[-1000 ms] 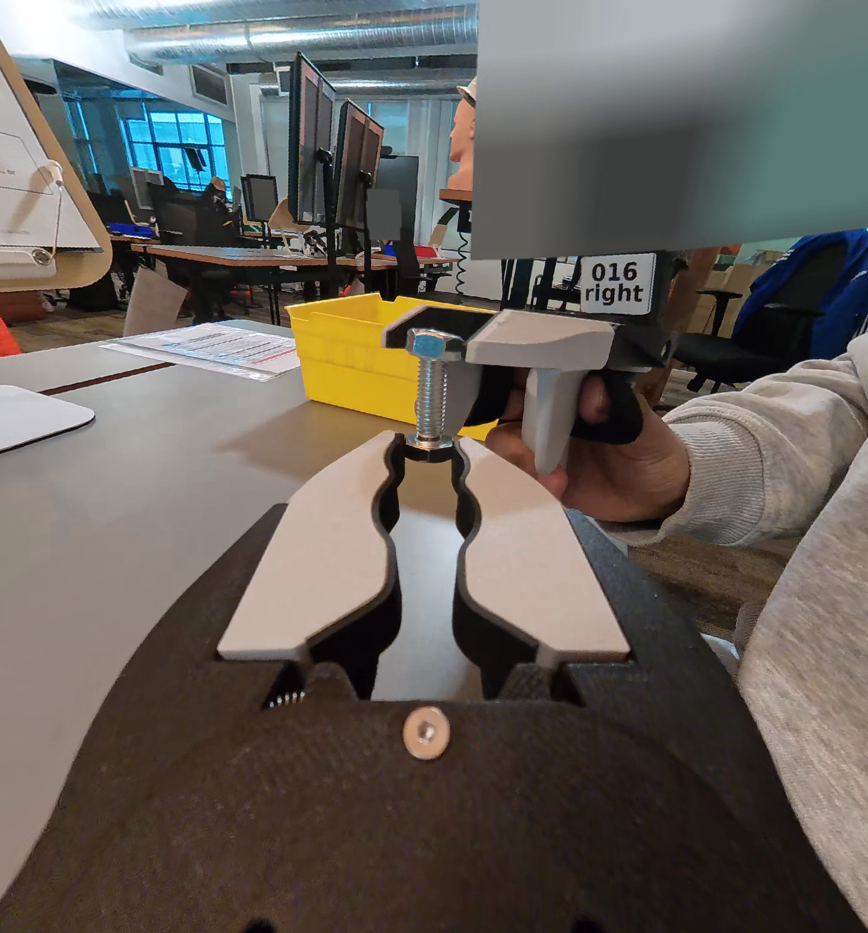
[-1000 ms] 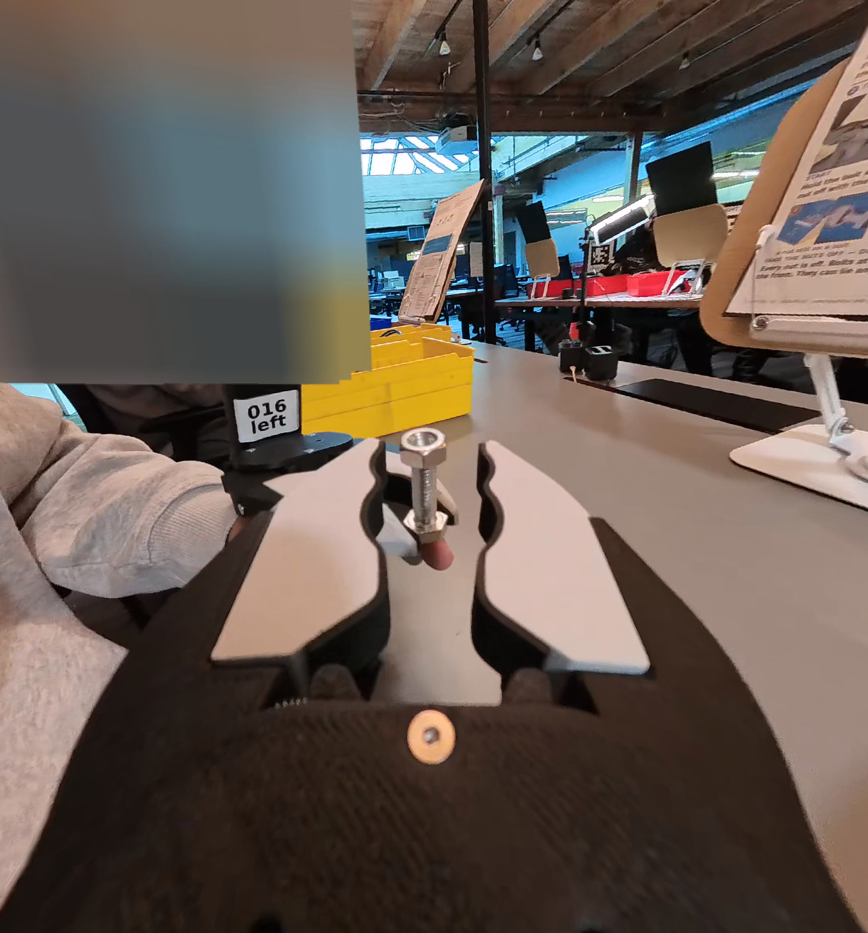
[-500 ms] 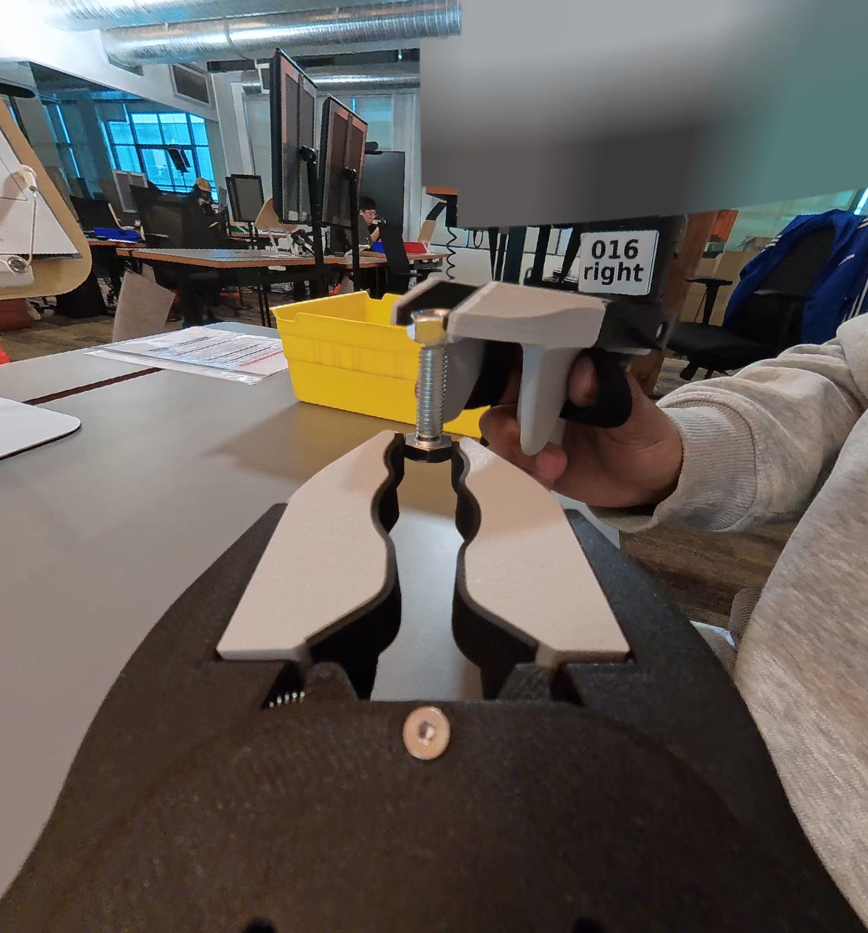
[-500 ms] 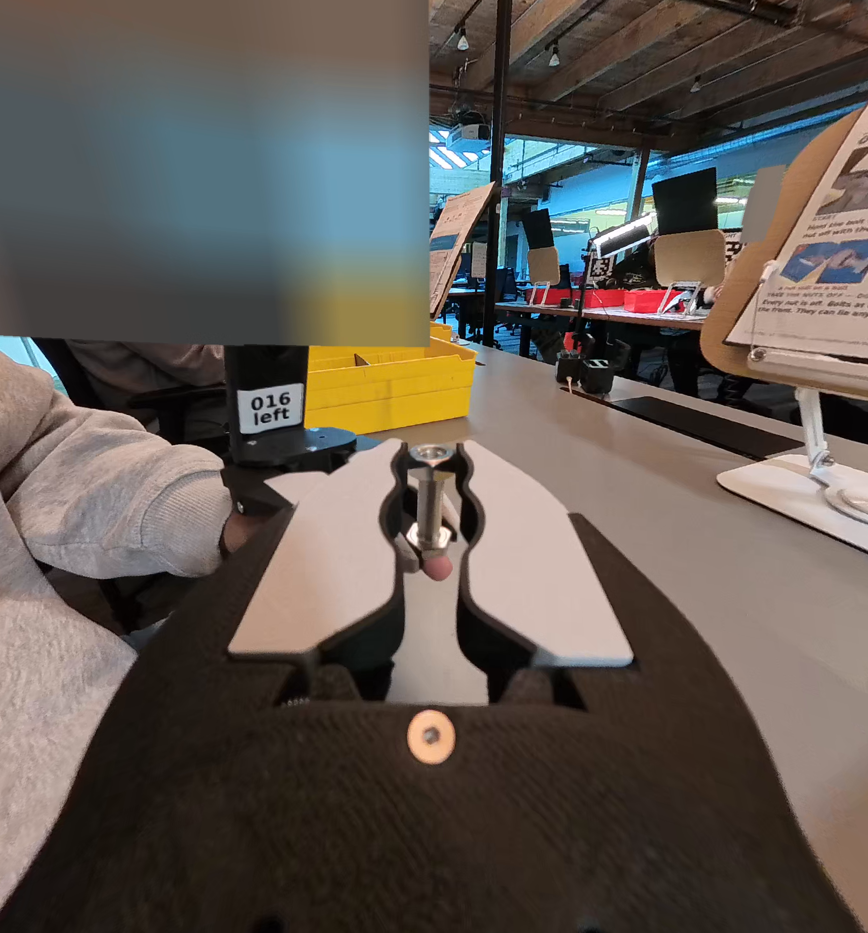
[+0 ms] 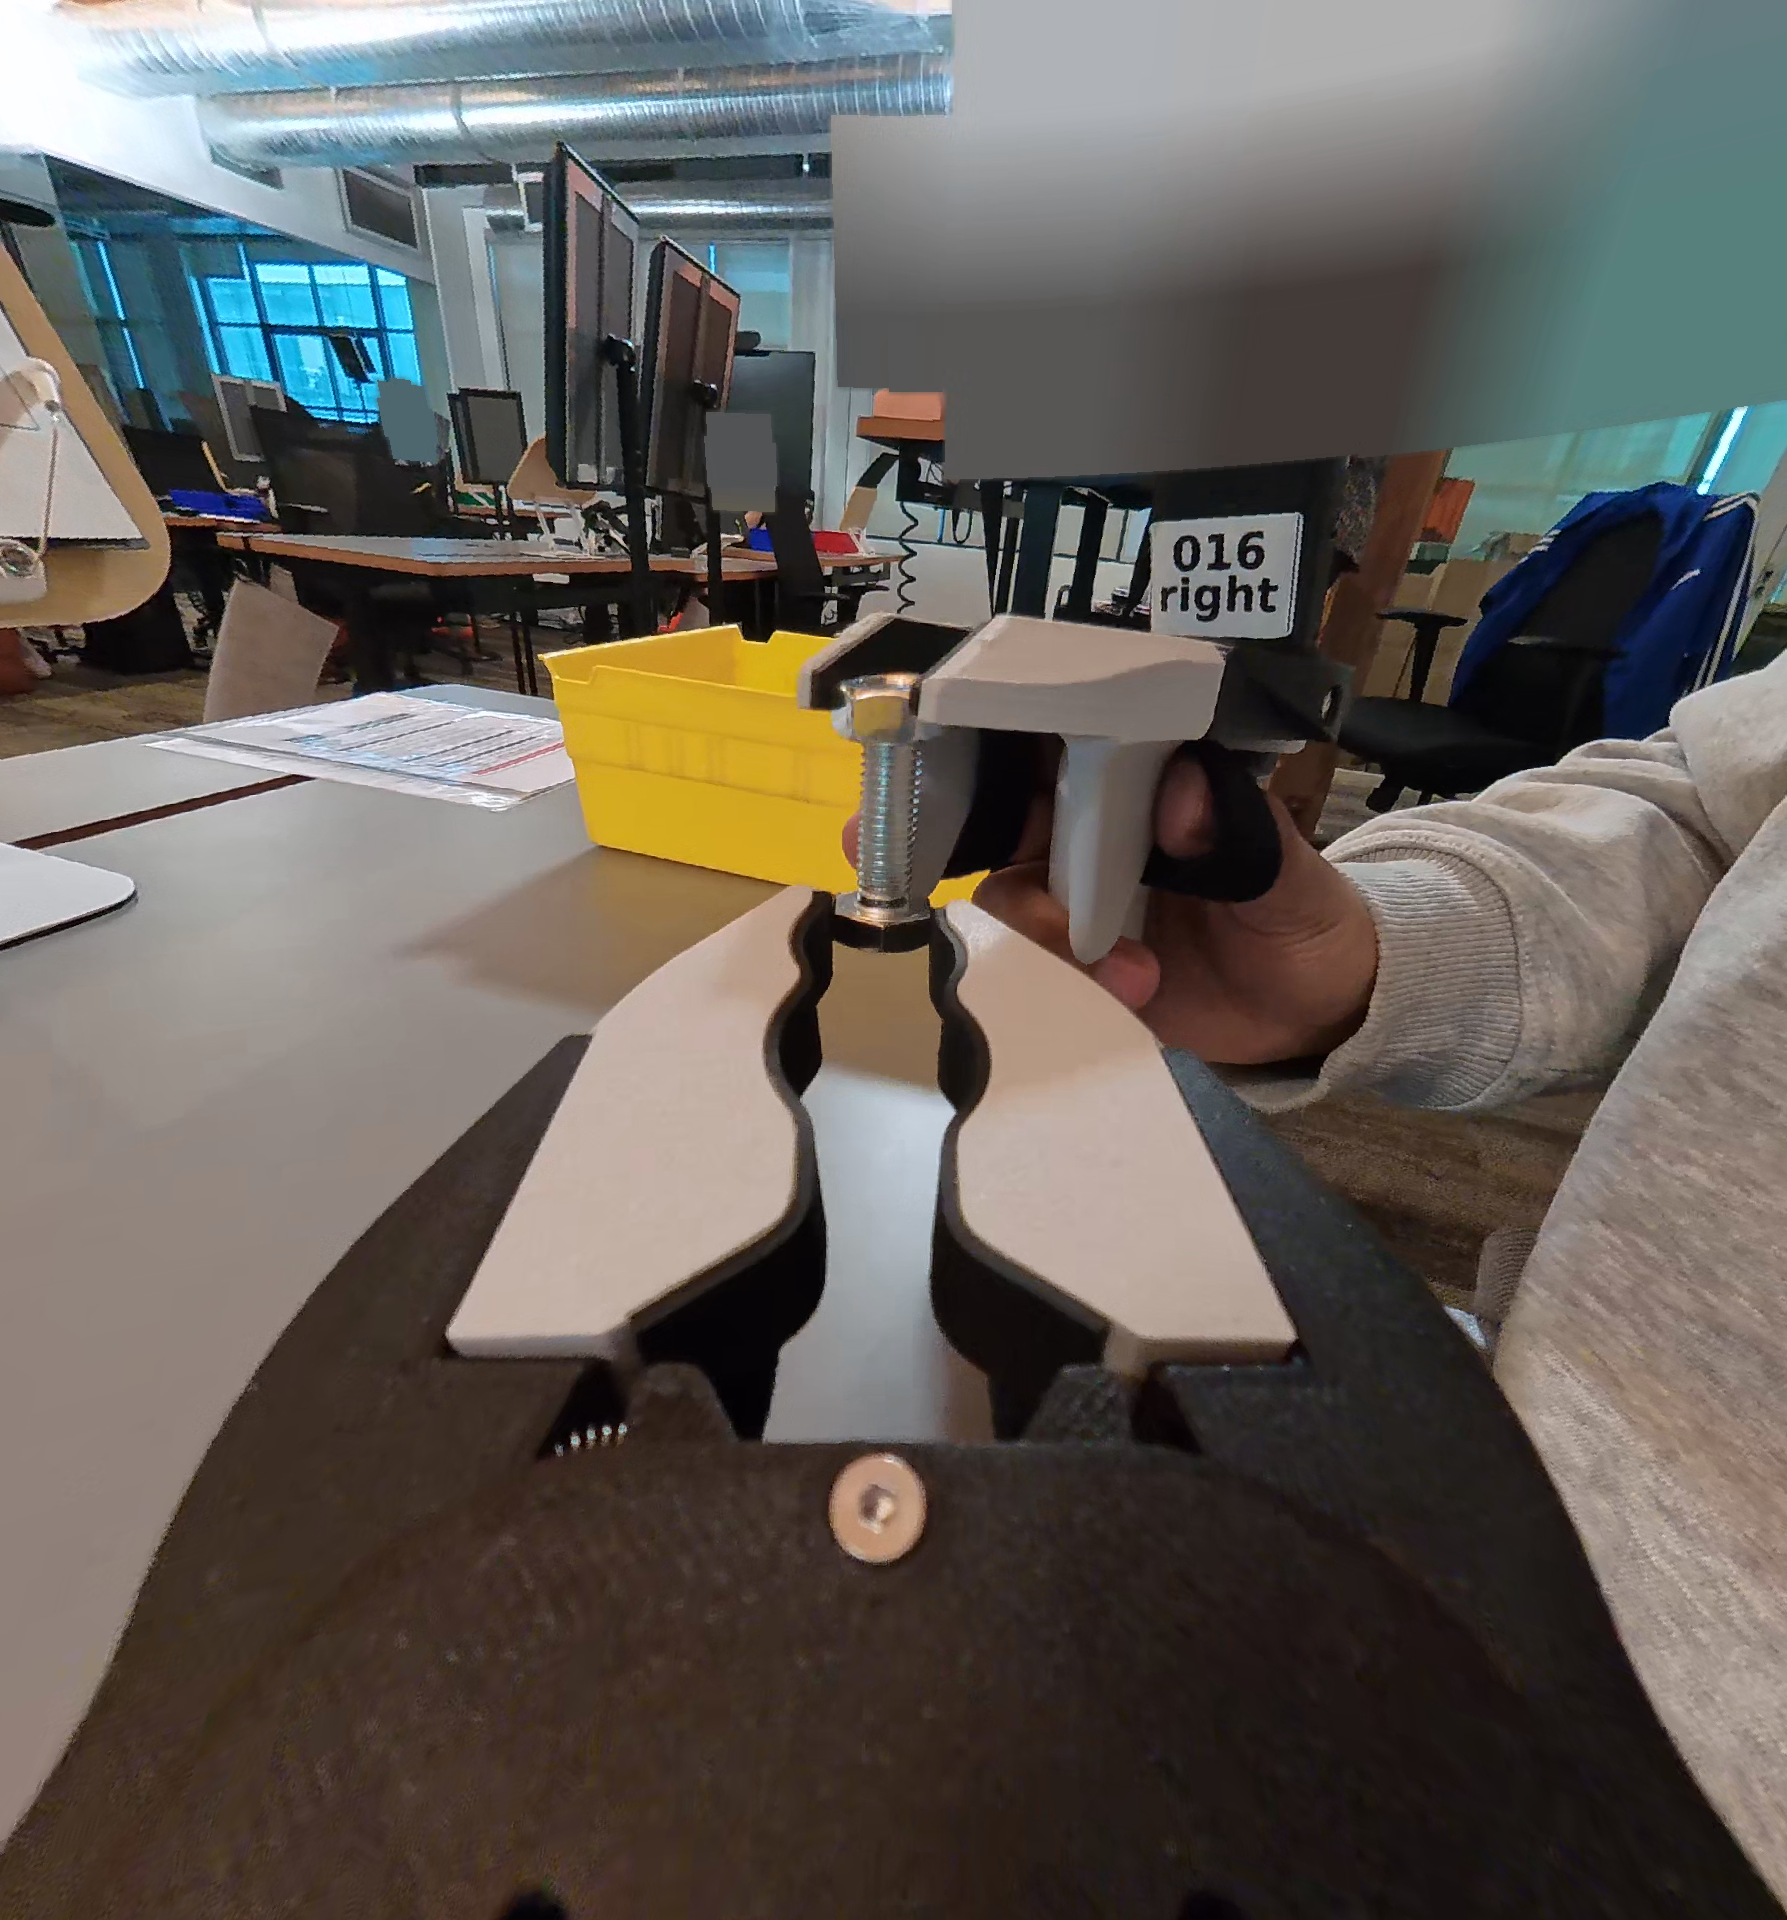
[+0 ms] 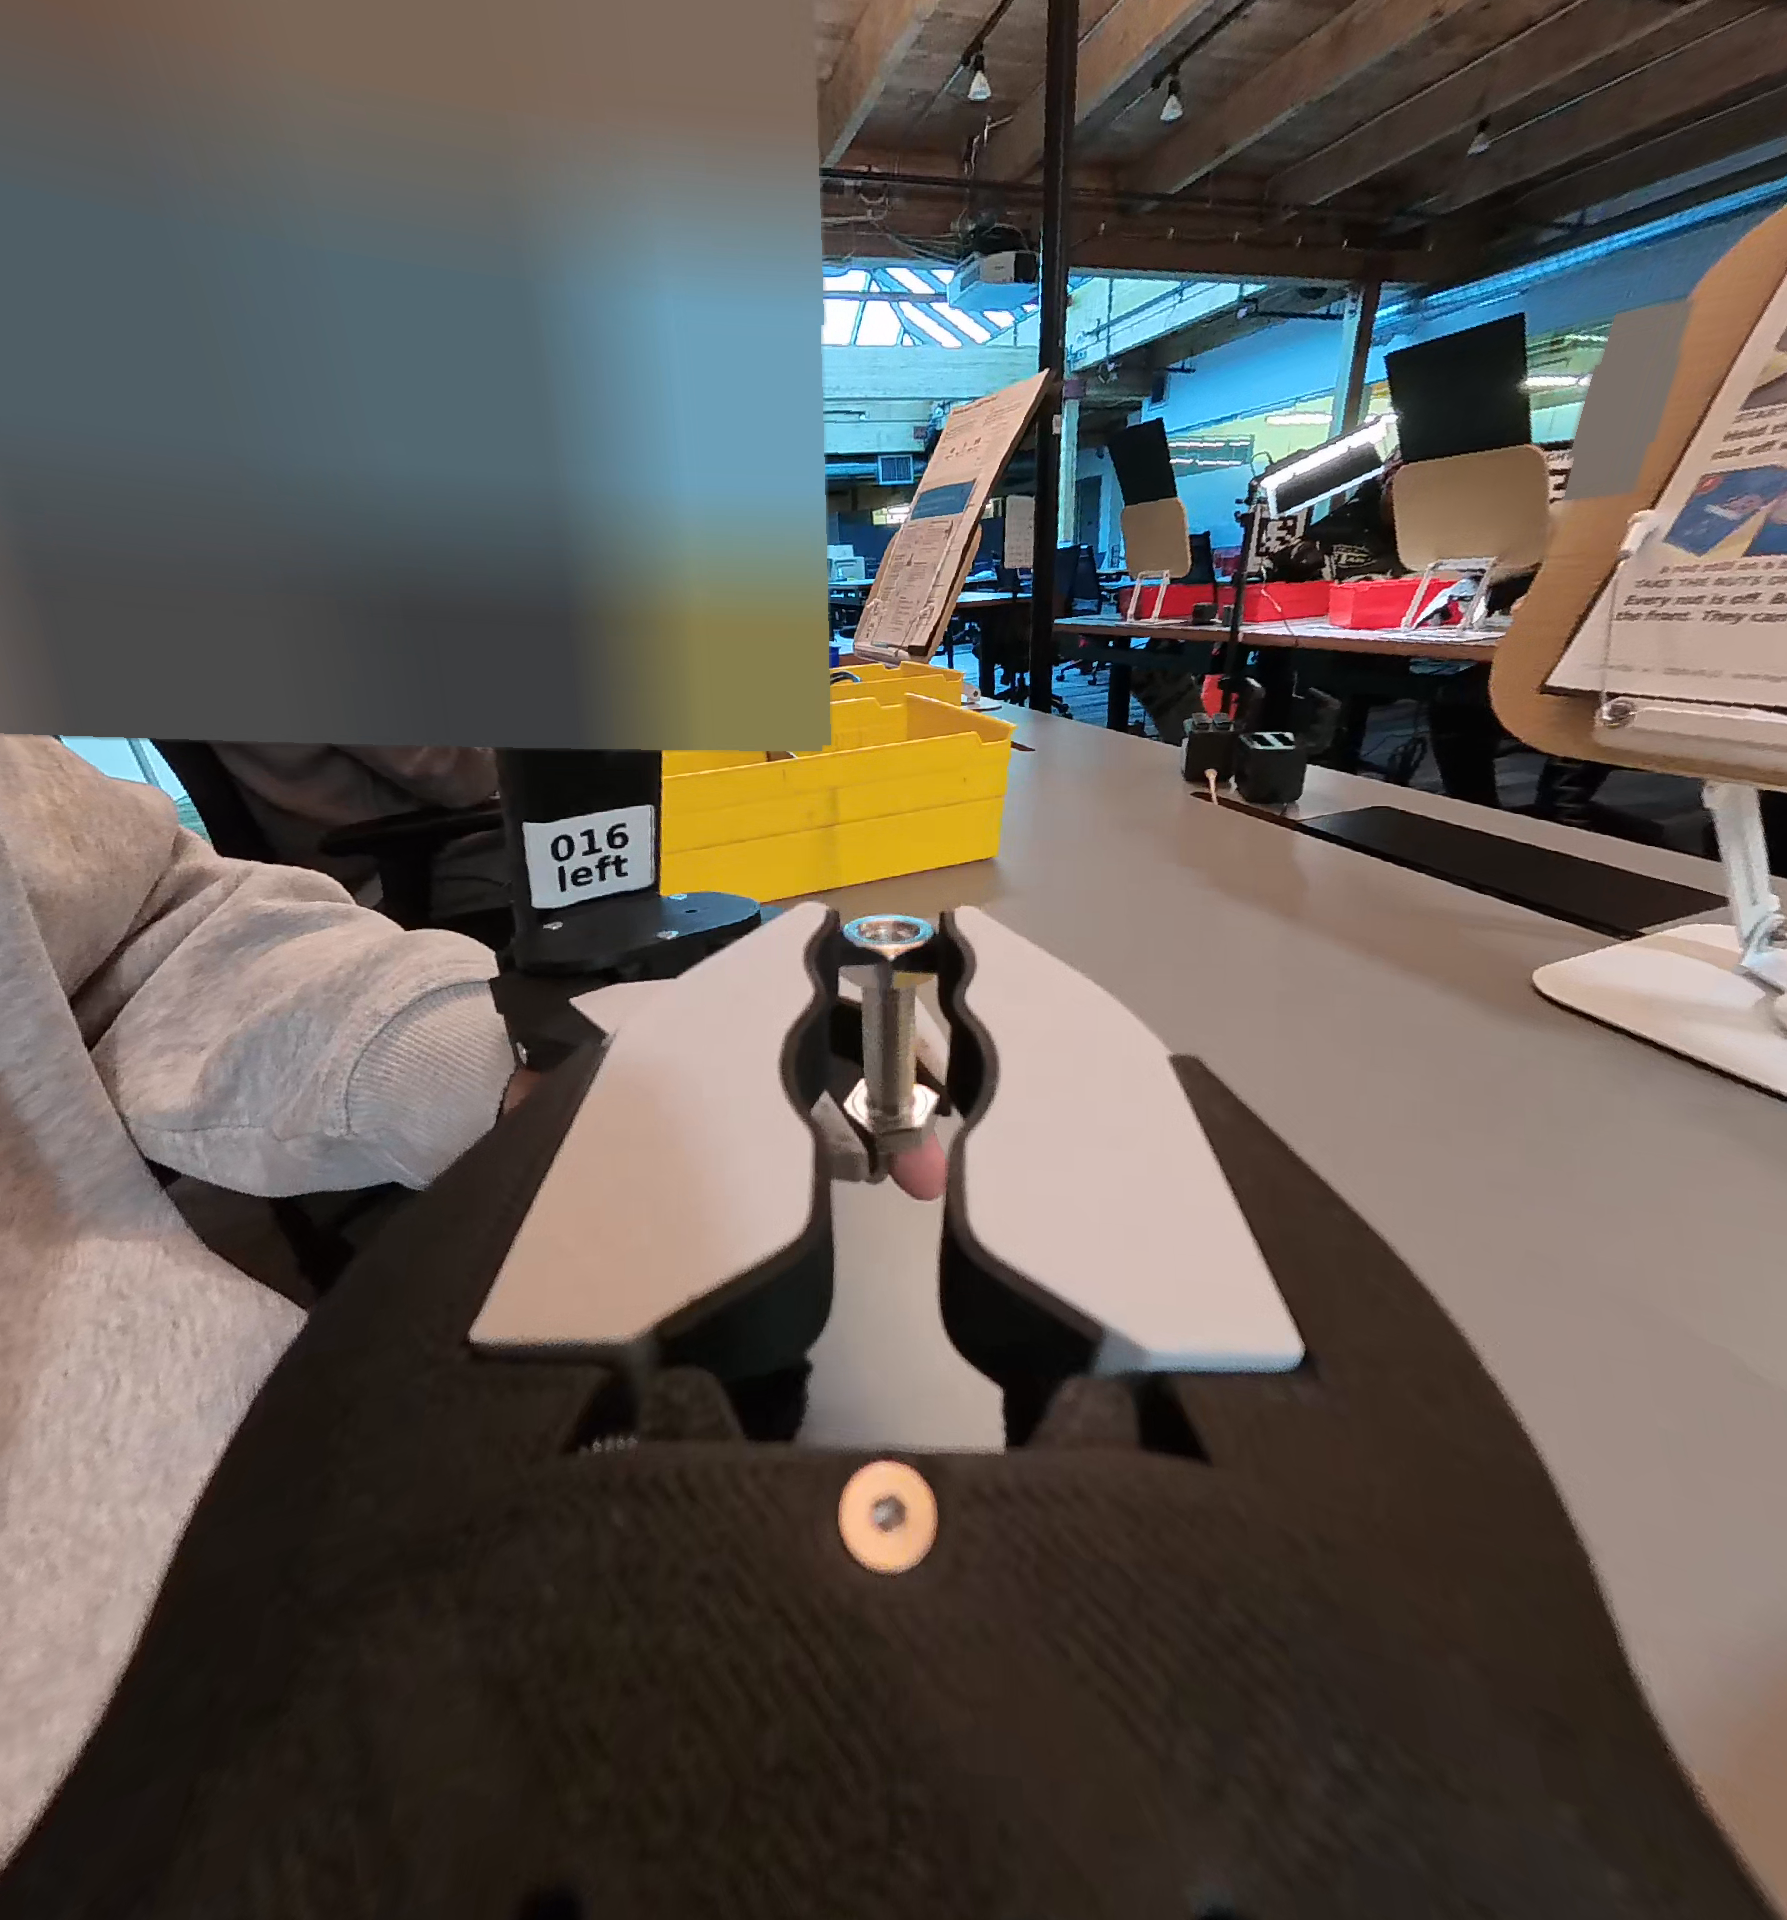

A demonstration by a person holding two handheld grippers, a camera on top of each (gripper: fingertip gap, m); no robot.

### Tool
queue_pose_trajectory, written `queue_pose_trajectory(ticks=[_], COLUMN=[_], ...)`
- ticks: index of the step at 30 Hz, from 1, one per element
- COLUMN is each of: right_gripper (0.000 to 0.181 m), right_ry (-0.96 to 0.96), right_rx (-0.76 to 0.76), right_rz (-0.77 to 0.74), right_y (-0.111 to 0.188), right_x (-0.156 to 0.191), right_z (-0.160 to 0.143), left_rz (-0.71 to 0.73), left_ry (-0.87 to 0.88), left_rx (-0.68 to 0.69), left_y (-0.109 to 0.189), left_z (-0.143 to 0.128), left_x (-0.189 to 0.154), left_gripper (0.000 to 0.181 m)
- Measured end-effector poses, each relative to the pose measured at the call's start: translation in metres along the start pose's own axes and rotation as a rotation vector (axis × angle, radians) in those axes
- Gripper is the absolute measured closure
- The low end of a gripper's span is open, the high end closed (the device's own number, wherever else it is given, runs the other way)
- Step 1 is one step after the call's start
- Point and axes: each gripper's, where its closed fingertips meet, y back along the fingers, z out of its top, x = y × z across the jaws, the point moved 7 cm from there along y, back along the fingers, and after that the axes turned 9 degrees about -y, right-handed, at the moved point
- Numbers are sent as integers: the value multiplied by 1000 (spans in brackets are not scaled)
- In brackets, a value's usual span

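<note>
Bolt (image 5: 884,810) stood upright over the surface (image 5: 245,1039): left claw (image 5: 878,935) clamped its nut (image 5: 878,920), right claw (image 6: 887,940) squeezed its head, bin (image 5: 702,758) behind.

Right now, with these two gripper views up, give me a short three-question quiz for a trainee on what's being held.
1. True or false: the right gripper has its jaws open, clear of the bolt.
2. Multiple choice: what are the jaws of the left gripper closed on? A the bolt's head; B the nut at the bolt's lower end; C nothing.
3. Short answer: what colour is the bin on the table behind the bolt?

Key:
1. False. They are shut on the bolt's head.
2. B.
3. Yellow.
</note>
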Motion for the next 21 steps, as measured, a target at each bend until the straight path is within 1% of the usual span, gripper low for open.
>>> queue_pose_trajectory(ticks=[10, 16, 21], right_gripper=[164, 164, 164], right_ry=[-12, -19, -23], right_rx=[-45, -47, -36], right_rz=[3, 6, 10], right_y=[-1, -2, -1], right_x=[-1, -1, -1], right_z=[-1, -1, 0], left_rz=[-15, -12, 4], left_ry=[111, 101, 32], left_rx=[-59, -55, -26], left_y=[0, 0, 0], left_z=[0, 0, 0], left_x=[0, -1, 0], left_gripper=[163, 163, 162])
